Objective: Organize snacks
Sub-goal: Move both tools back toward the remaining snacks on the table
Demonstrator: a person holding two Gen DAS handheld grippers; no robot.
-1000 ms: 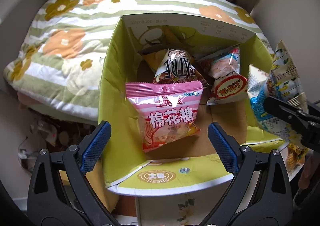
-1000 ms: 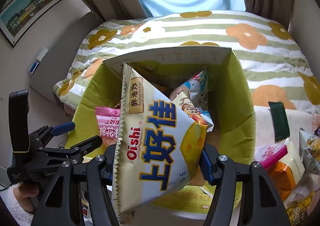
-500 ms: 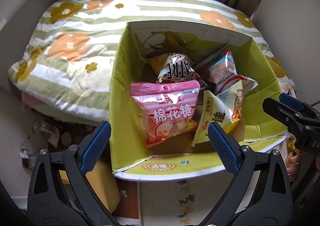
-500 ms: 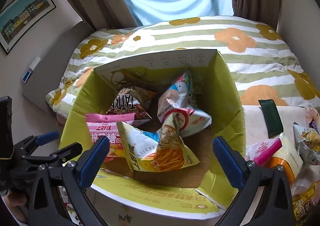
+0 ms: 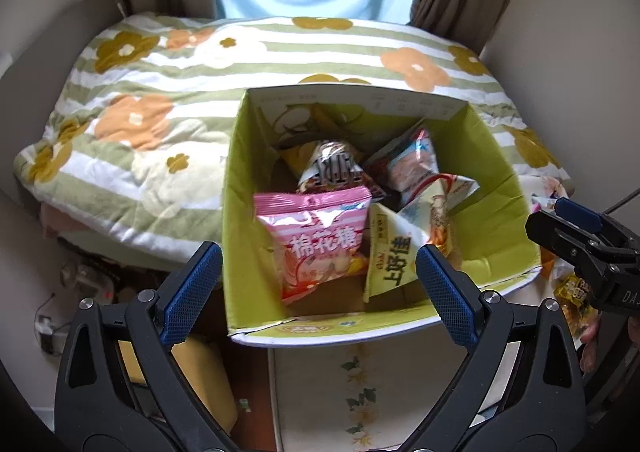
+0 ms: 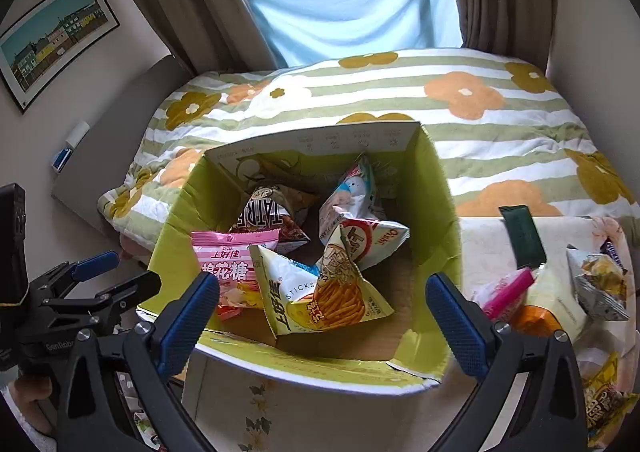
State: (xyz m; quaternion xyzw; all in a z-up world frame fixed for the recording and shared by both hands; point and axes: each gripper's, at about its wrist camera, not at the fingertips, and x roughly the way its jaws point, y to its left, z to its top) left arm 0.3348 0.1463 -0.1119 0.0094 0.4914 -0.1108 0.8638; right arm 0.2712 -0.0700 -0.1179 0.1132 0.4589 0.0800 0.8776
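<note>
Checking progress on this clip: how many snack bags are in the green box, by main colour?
Pink bag: 1
Brown-and-silver bag: 1
Yellow-and-white sticks bag: 1
White bag with red circle: 1
Total clearly visible in the box: 4

Box before the bed, snacks inside.
I see the marshmallow bag left of the sticks bag; loose packets lie right of the box.
</note>
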